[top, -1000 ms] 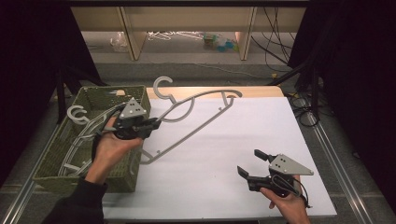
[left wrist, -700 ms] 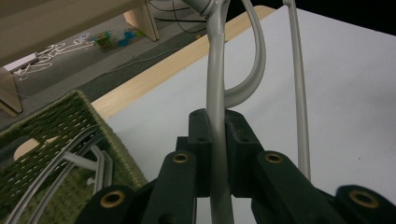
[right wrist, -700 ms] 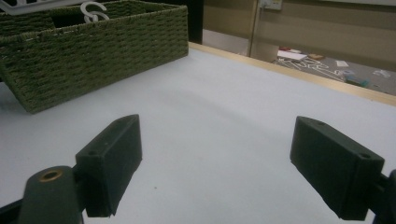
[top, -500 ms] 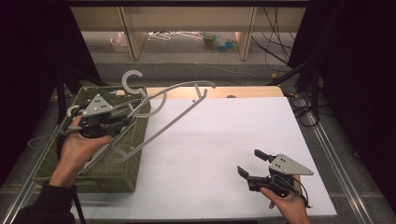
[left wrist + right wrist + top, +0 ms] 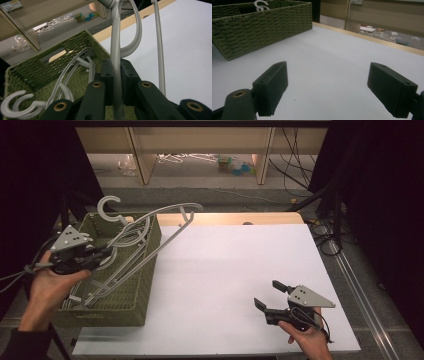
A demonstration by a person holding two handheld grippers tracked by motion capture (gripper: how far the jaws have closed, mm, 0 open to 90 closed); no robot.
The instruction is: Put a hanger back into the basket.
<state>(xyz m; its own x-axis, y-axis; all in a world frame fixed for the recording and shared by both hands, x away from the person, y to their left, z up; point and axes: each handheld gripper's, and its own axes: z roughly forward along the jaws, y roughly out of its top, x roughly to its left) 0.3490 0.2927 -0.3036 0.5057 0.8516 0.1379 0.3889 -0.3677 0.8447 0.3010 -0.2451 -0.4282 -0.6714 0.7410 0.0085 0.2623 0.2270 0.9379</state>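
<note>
We take the work in hand to be the stowing of a grey hanger (image 5: 150, 240) in the green woven basket (image 5: 142, 287). The hanger lies slantwise over the basket: its lower end sits down among the hangers already inside (image 5: 107, 275), while its hook (image 5: 107, 206) and upper arm rise above the far rim and 1 end reaches out over the white surface (image 5: 230, 270). The left claw (image 5: 102, 252) is clamped on the hanger's bar; in the left gripper view the bar (image 5: 115, 65) runs straight between the 2 pads, which press on it from both sides. We judge the transfer mostly done, since the hanger is over the basket, but not complete: it remains to be lowered flat and let go. The right claw (image 5: 267, 295) rests low at the near right of the surface, well apart from the basket, its jaws spread wide with nothing between them, as the right gripper view confirms.
</note>
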